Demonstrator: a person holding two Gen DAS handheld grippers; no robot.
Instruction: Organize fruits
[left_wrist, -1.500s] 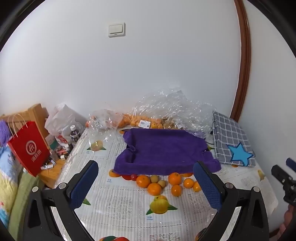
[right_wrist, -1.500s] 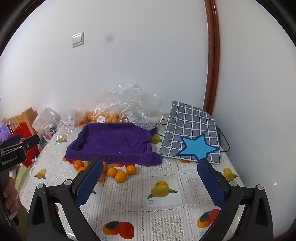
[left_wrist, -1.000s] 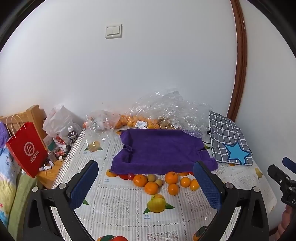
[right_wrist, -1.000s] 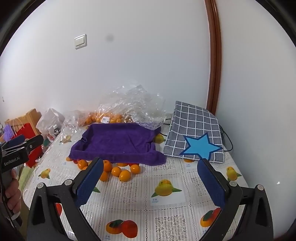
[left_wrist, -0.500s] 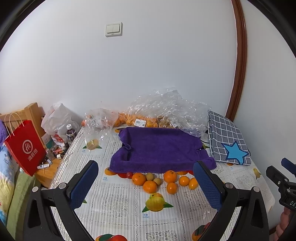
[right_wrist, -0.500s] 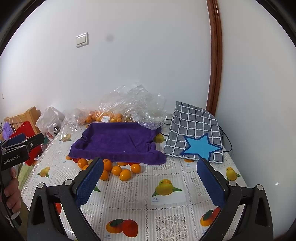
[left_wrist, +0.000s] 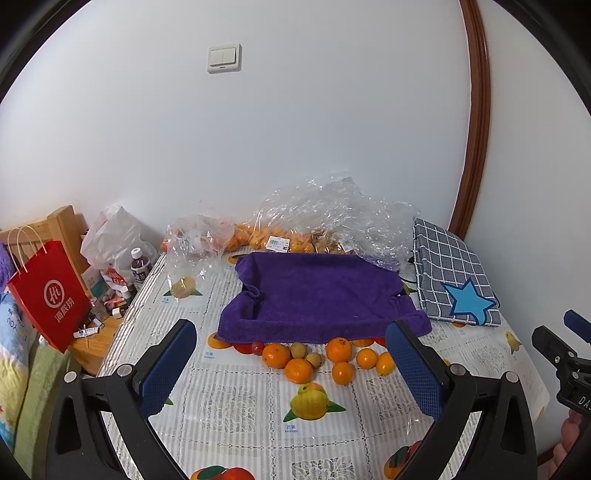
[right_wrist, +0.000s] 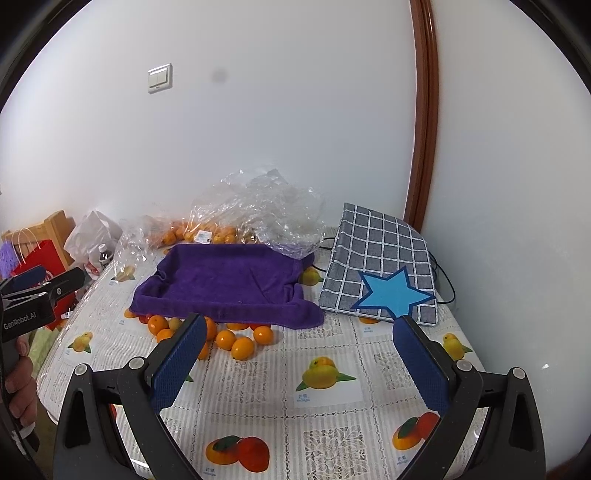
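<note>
Several loose oranges lie with small tan fruits and a red one on the table just in front of a purple towel-lined tray. The same oranges and tray show in the right wrist view. My left gripper is open and empty, held above the table's near side. My right gripper is open and empty, further right, also short of the fruit.
Clear plastic bags of oranges lie against the wall behind the tray. A grey checked bag with a blue star lies at the right. A red paper bag, a bottle and clutter stand left of the table.
Both views have drifted slightly: the table and fruit sit a little higher and further off in the frame. Both grippers stay open.
</note>
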